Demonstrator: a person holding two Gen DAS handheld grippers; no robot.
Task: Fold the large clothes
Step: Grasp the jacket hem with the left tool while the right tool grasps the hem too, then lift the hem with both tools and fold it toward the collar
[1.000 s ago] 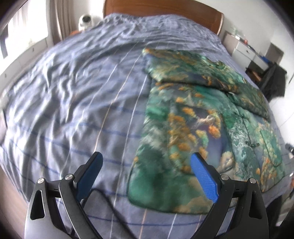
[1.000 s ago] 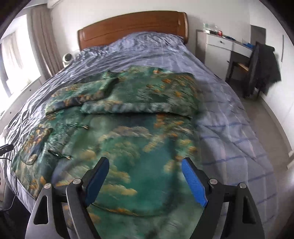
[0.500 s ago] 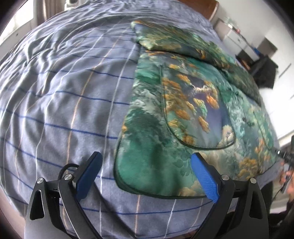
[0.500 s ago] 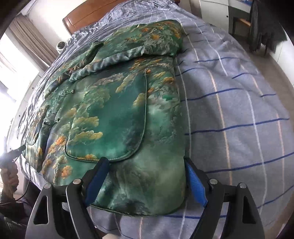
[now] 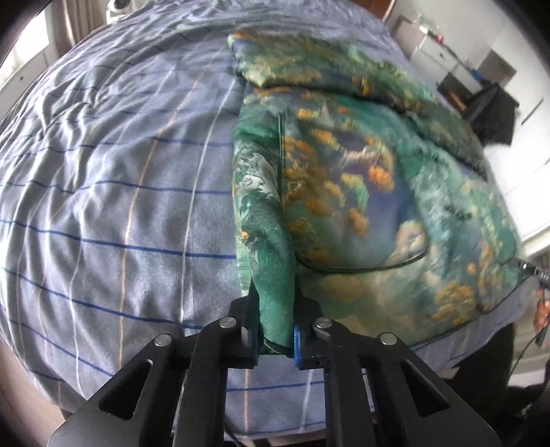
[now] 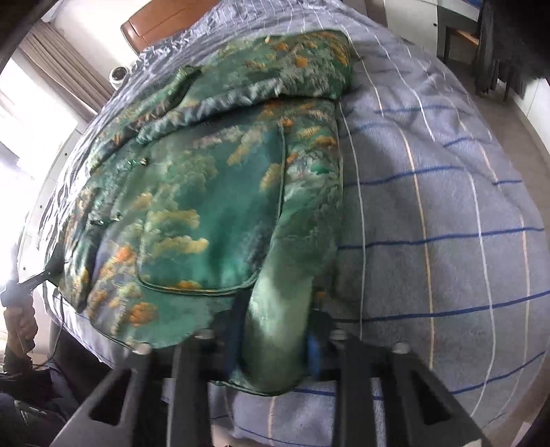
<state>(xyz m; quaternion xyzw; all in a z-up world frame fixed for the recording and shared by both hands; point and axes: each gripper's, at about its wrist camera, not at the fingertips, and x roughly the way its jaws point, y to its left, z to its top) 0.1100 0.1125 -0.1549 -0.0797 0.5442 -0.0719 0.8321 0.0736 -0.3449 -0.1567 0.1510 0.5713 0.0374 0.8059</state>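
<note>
A large green jacket with orange and gold print (image 5: 361, 178) lies flat on the bed, its sleeves folded across the top. It also shows in the right wrist view (image 6: 213, 192). My left gripper (image 5: 275, 330) is shut on the jacket's bottom left hem corner, which stands pinched up between the blue pads. My right gripper (image 6: 275, 340) is shut on the bottom right hem corner, bunched between its fingers. The other gripper tip shows at the far hem corner in the right wrist view (image 6: 41, 275).
The bed has a blue-grey striped sheet (image 5: 120, 192) and a wooden headboard (image 6: 154, 20). A white dresser and a dark chair (image 5: 491, 106) stand on the right side. A window with curtains (image 6: 51, 68) is on the left.
Both grippers moved down onto the jacket's bottom hem and closed from wide open onto its two corners. The hem fabric now bunches up between the fingers.
</note>
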